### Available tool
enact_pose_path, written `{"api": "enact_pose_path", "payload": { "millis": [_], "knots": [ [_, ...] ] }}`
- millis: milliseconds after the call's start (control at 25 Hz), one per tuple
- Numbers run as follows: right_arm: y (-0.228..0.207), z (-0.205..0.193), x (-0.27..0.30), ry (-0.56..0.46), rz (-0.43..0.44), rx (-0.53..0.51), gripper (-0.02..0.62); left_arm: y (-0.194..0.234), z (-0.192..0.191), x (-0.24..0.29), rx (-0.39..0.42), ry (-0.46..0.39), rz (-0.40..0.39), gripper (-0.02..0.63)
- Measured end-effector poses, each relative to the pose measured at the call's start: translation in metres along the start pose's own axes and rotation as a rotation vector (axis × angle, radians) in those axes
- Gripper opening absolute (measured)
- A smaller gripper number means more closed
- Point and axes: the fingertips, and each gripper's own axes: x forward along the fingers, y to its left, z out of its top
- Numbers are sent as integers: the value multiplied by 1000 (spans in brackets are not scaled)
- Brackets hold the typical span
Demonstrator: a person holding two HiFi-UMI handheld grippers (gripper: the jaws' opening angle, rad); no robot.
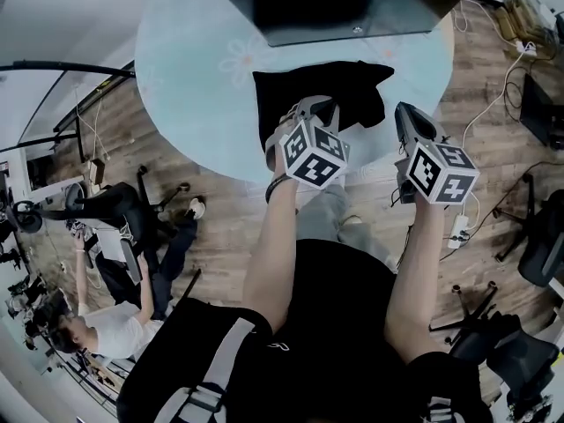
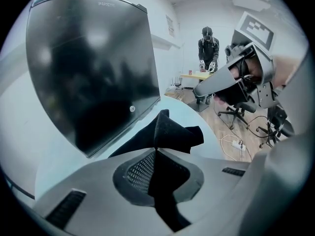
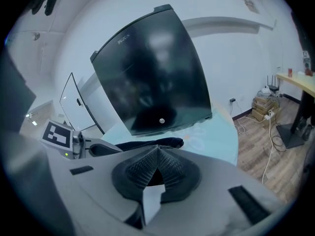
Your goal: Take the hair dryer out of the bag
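Note:
A black cloth bag (image 1: 357, 86) lies crumpled on the round pale blue table (image 1: 194, 77). My left gripper (image 1: 313, 111) is at the bag's near left edge. In the left gripper view the left gripper (image 2: 156, 150) is shut on a fold of the bag (image 2: 172, 131), and the pinched black cloth stands up in a peak. My right gripper (image 1: 407, 115) hovers just right of the bag over the table's edge. Seen in its own view, the right gripper (image 3: 157, 150) is shut with nothing held, the bag (image 3: 153, 143) lying beyond it. No hair dryer shows.
A large dark panel (image 1: 352, 7) stands on the table behind the bag. Office chairs (image 1: 123, 205) and a power strip with cables (image 1: 458, 232) are on the wooden floor. One person sits low at the left (image 1: 97, 329); another stands at a far desk (image 2: 207, 48).

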Motion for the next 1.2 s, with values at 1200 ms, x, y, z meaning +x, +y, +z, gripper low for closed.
{"api": "enact_pose_path", "payload": {
  "millis": [1200],
  "knots": [
    [37,-67,61,308,42,-66,44,29,-22,-7,-137,-45,-35,17]
  ]
}}
